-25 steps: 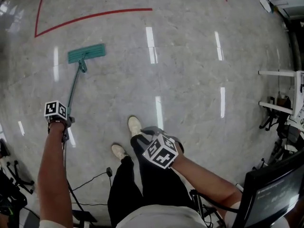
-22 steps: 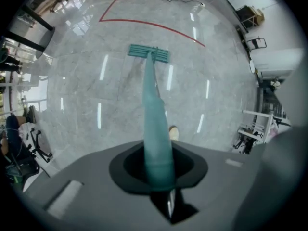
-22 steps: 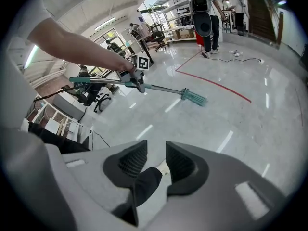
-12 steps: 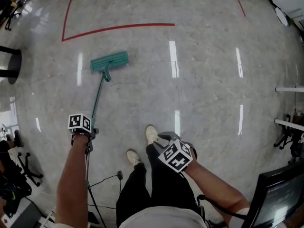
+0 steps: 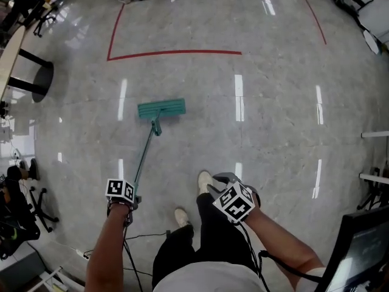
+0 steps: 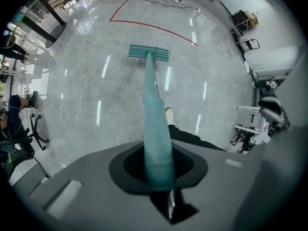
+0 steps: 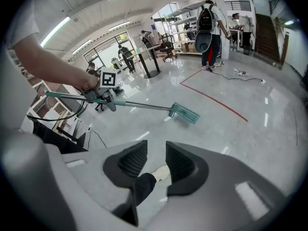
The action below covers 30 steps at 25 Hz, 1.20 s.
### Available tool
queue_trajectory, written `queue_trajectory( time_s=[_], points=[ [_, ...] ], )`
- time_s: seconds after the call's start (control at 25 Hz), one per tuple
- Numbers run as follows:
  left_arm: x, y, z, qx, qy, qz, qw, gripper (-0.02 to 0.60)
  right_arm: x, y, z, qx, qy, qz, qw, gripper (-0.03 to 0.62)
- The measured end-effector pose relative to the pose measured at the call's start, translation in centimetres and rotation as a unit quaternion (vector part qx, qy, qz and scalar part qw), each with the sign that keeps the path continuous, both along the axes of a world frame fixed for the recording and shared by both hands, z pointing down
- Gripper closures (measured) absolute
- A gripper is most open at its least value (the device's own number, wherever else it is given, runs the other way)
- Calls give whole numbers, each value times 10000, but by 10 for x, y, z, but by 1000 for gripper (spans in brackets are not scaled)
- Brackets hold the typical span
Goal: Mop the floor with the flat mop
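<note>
One teal flat mop (image 5: 161, 109), slim handle (image 5: 144, 157) in the left gripper (image 5: 132, 201)

One mop, two grippers, two shoes.
One flat mop (image 5: 160, 109); a left gripper (image 6: 159, 171) and a right gripper (image 7: 156, 154); two white shoes (image 5: 205, 182); perhaps four distant people (image 7: 208, 25), too small to count surely.

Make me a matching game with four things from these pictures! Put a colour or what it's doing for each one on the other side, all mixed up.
Things:
1. mop head
2. floor line
3. left gripper
4. right gripper

Colour or state:
A. red
B. teal
C. jaws apart, nothing between them
D. jaws shut on the mop handle

Pairs: 1-B, 2-A, 3-D, 4-C
</note>
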<state>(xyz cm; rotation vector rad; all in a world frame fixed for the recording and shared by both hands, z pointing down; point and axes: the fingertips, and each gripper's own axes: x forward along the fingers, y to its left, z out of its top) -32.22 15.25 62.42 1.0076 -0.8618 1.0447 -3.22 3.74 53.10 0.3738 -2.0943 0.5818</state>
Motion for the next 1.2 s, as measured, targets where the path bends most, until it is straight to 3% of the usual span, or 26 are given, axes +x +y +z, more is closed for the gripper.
queue_trajectory(
  time_s=[0.32, 0.72, 0.96, 1.2],
  points=[
    [0, 104, -14, 32, 143, 37, 9999, 488, -4, 31, -29, 478, 45, 164, 9987, 471],
    [-12, 241, -27, 262, 282, 278, 9989, 486, -15, 147, -75, 926, 20, 332, 9951, 471],
    [-9, 319, -36, 114, 264, 166, 9994, 486, 7, 202, -108, 1169, 63, 412, 9923, 471],
    [18, 375, -40, 130, 187, 82, 9997, 486, 51, 230, -128, 1442, 39, 445, 9885, 471]
  ],
)
